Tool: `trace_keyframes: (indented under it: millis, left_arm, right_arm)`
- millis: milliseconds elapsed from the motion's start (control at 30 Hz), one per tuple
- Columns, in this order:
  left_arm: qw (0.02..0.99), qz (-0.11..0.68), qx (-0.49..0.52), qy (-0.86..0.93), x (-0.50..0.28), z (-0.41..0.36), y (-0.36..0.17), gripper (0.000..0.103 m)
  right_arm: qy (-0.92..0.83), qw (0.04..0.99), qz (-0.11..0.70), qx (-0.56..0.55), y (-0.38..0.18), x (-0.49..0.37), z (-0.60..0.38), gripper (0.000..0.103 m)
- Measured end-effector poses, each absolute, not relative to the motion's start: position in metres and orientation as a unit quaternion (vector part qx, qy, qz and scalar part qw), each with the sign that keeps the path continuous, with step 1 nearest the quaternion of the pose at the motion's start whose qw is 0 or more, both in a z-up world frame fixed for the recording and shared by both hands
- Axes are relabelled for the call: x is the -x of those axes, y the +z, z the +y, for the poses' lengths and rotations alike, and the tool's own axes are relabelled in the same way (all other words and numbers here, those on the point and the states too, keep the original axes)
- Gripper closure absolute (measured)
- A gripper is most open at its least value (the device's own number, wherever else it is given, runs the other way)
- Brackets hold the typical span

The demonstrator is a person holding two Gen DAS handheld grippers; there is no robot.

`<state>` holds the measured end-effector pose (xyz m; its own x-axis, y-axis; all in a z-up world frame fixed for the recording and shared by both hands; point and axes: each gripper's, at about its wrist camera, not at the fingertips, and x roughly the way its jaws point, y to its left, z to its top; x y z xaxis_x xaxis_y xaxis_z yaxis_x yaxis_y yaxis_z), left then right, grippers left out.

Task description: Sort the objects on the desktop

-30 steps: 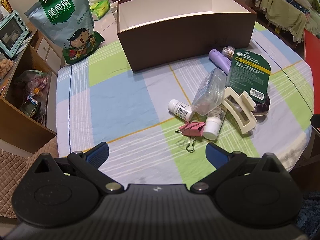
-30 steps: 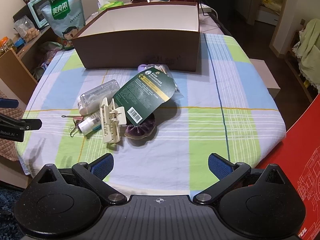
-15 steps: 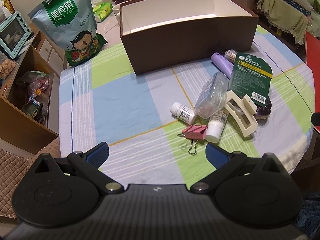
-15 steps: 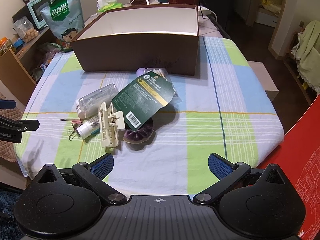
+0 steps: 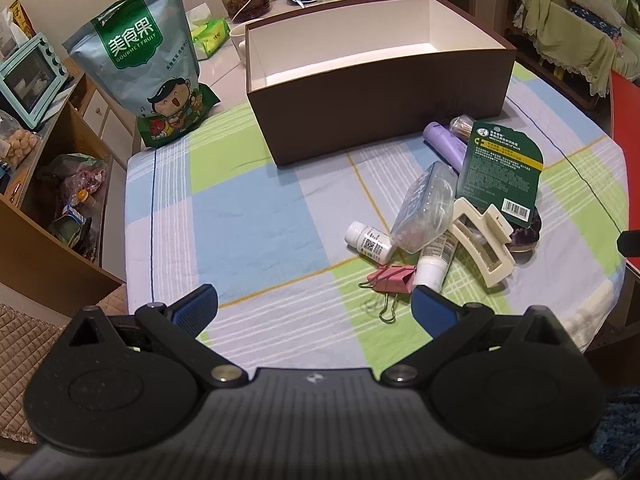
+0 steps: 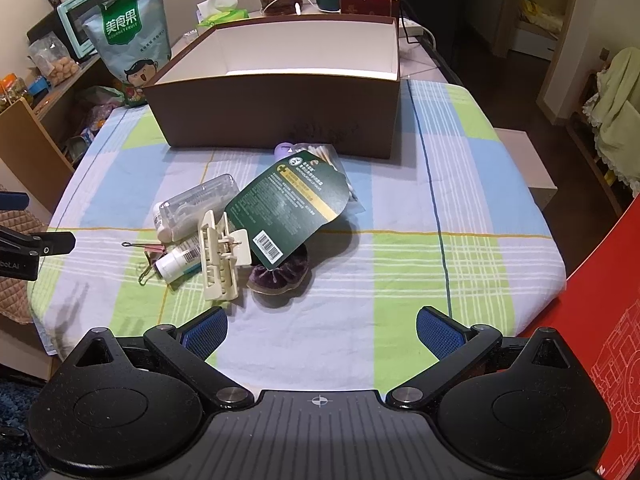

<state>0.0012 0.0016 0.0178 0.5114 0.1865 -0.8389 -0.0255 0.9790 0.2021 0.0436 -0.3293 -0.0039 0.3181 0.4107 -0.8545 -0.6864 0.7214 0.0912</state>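
Both grippers hang above the near edge of the tabletop point(image 6: 460, 208), which is covered in a blue, green and lilac checked cloth, and each stands wide with nothing between its blue pads. The left gripper point(image 5: 314, 306) has the clutter at about 1 o'clock; the right gripper point(image 6: 322, 332) has it at about 11 o'clock.

The things to sort lie in one overlapping heap just in front of the large brown open cardboard box point(image 6: 280, 116), whose white inside looks empty. A cream plastic claw hair clip point(image 6: 220, 252) rests against a dark green printed card packet point(image 6: 288, 208), which lies on a purple velvet scrunchie point(image 6: 280, 276). Beside them are a clear plastic bottle point(image 5: 424, 208), a small white bottle point(image 5: 368, 242), a white tube point(image 5: 434, 260), a lilac tube point(image 5: 446, 144) and a pink binder clip point(image 5: 392, 280).

The step in hand seems to be choosing a first item. Loose outer pieces are safest: the binder clip for the left gripper, the hair clip for the right. Taking buried things first would likely drag their neighbours. Approach from above, close across the narrow side, lift straight, then carry to the box.
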Motion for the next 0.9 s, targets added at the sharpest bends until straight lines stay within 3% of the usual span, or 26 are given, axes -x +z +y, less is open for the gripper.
trace_keyframes:
  millis: [900]
  left_arm:
    - [0.865,0.492,-0.080,0.062,-0.0024,-0.0012,0.0175,0.001]
  right_arm:
    - [0.348,0.799,0.468,0.143,-0.0033,-0.0473,-0.3276,0.000]
